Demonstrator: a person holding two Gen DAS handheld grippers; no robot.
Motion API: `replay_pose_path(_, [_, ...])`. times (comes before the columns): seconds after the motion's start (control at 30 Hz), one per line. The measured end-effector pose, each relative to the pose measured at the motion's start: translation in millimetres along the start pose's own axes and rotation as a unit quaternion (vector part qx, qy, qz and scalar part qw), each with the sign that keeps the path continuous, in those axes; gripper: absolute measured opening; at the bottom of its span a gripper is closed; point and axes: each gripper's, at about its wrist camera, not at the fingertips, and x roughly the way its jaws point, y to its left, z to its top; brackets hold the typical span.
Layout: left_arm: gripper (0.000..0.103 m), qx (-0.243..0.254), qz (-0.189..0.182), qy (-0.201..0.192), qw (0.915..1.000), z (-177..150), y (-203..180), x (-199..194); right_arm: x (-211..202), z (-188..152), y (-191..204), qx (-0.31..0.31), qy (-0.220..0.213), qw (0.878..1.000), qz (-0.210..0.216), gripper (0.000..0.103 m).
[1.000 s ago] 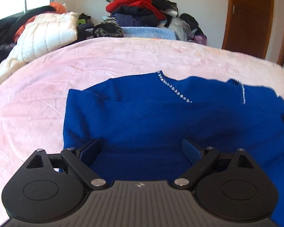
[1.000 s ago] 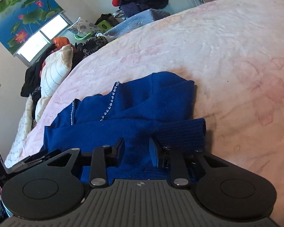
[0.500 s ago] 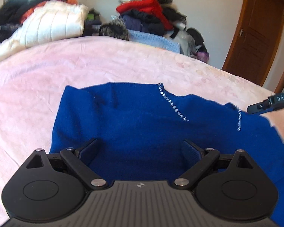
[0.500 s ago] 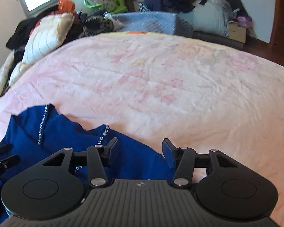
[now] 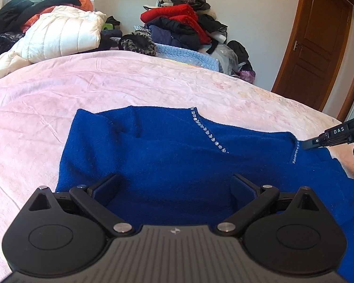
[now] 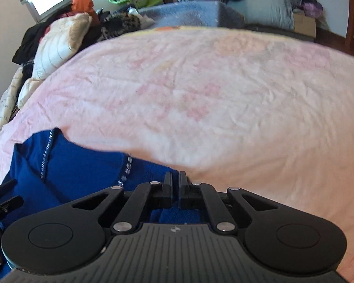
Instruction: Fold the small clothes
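A small blue knitted top [image 5: 172, 155] with lines of rhinestones at the neck lies flat on the pink bedspread [image 5: 106, 85]. My left gripper [image 5: 174, 186] is open and hovers low over the top's near middle. My right gripper [image 6: 175, 180] has its jaws nearly together at the top's far right edge [image 6: 153, 165], and blue cloth sits between them. The right gripper's tip [image 5: 318, 141] also shows in the left wrist view, at the top's right shoulder. The top [image 6: 66, 172] fills the lower left of the right wrist view.
A white quilted jacket [image 5: 61, 33] and dark clothes lie at the bed's far left. A heap of red and black clothes [image 5: 181, 28] on a light blue blanket [image 5: 188, 54] stands behind the bed. A wooden door [image 5: 316, 44] is at the right.
My right gripper has closed from open onto the top's right edge. My left gripper has stayed open over the top and the view has shifted slightly.
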Motion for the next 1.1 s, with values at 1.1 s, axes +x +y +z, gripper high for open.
replay_pose_path(1.1, [0.102, -0.011, -0.009, -0.005, 0.9999, 0.3, 3.2, -1.6, 22.5, -13.2, 78.6, -0.092, -0.013, 0.996, -0.002, 0.035])
